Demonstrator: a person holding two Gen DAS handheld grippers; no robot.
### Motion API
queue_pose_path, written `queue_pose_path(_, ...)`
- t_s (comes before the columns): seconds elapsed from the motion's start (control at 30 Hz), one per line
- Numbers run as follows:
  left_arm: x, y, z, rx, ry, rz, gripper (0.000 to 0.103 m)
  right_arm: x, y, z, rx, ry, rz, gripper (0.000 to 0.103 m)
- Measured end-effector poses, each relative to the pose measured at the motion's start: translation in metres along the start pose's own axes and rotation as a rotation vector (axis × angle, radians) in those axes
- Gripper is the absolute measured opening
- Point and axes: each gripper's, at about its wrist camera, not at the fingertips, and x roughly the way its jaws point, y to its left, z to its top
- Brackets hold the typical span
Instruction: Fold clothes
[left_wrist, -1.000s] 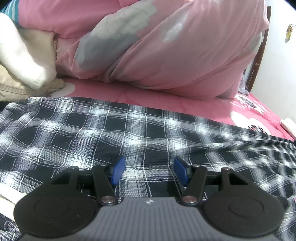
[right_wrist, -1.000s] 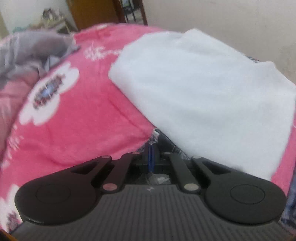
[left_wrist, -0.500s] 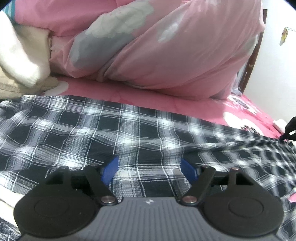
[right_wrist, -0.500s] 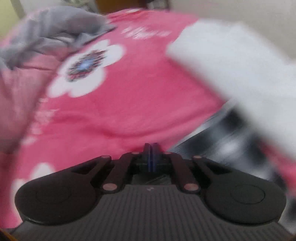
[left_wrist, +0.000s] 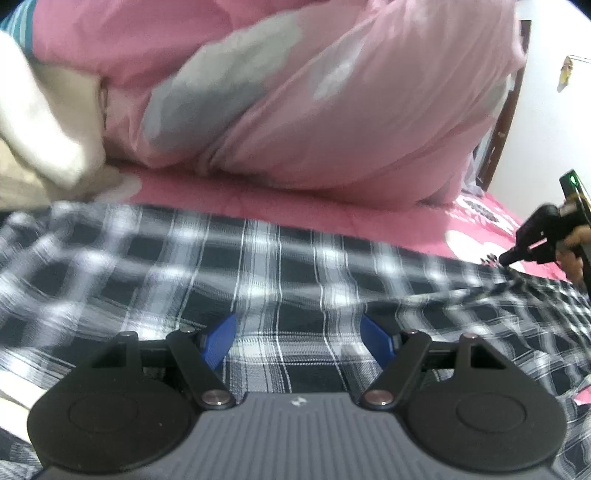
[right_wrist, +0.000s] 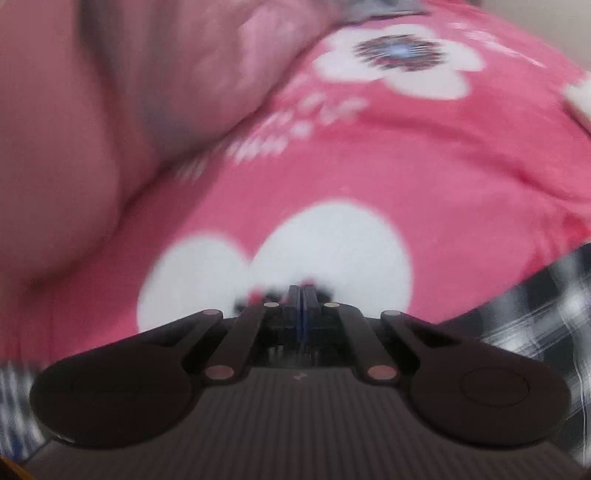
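Left gripper (left_wrist: 297, 341) agape, right gripper (right_wrist: 301, 295) pinching plaid garment (left_wrist: 280, 266), over pink floral bedspread (right_wrist: 461, 177), beside white wall (left_wrist: 546, 110).

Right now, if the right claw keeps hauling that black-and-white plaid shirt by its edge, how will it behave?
The black-and-white plaid shirt probably stays floppy: it lies creased over the pink floral bedsheet. It looks thin, so likely light. Pinched at one edge by the right claw, it should trail and bunch rather than slide flat.

Both cameras ride low behind their fingers, tilted down at the bed. The left view sits close over the plaid shirt (left_wrist: 280, 266), facing the pink quilt (left_wrist: 295, 96). The right view, blurred, skims the flowered bedsheet (right_wrist: 369, 177); plaid shows lower right, shared.
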Motion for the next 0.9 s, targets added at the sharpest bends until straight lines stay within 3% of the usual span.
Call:
queue_pose_path(0.07, -0.01, -0.007, 0.002, 0.046, -0.005, 0.006, 0.076, -0.02, 0.008, -0.004, 0.007, 0.015, 0.053, 0.006)
queue_pose_path(0.13, -0.018, -0.014, 0.004, 0.087, 0.02, 0.004, 0.077, -0.047, 0.031, -0.025, -0.095, 0.056, 0.138, 0.006)
queue_pose_path(0.27, -0.02, -0.018, -0.007, 0.111, 0.1, -0.008, 0.077, -0.047, 0.082, -0.061, -0.257, 0.166, 0.208, 0.006)
queue_pose_path(0.33, -0.017, -0.018, -0.018, 0.121, 0.115, 0.005, 0.077, -0.017, 0.108, -0.069, -0.294, 0.207, 0.195, 0.006)
queue_pose_path(0.37, -0.018, -0.018, -0.021, 0.127, 0.103, 0.008, 0.077, 0.005, 0.119, -0.07, -0.298, 0.21, 0.164, 0.0)
queue_pose_path(0.4, -0.019, -0.019, -0.021, 0.133, 0.099, 0.011, 0.077, 0.02, 0.127, -0.065, -0.291, 0.177, 0.145, 0.0)
queue_pose_path(0.47, -0.02, -0.018, -0.022, 0.127, 0.099, 0.004, 0.077, 0.022, 0.135, -0.045, -0.214, 0.082, 0.16, 0.0)
queue_pose_path(0.57, -0.024, -0.015, -0.023, 0.124, 0.095, -0.005, 0.077, 0.003, 0.141, -0.032, -0.204, 0.019, 0.074, 0.006)
queue_pose_path(0.67, -0.023, -0.015, -0.023, 0.126, 0.098, 0.002, 0.077, -0.028, 0.143, -0.057, -0.215, 0.144, 0.223, 0.006)
queue_pose_path(0.73, -0.023, -0.015, -0.022, 0.128, 0.099, 0.006, 0.077, -0.037, 0.16, -0.082, -0.297, 0.198, 0.25, 0.006)
queue_pose_path(0.83, -0.024, -0.017, -0.024, 0.134, 0.092, 0.015, 0.077, -0.007, 0.196, -0.098, -0.355, 0.245, 0.272, 0.005)
queue_pose_path(0.9, -0.025, -0.016, -0.025, 0.131, 0.087, 0.017, 0.077, 0.024, 0.212, -0.089, -0.313, 0.199, 0.244, 0.0)
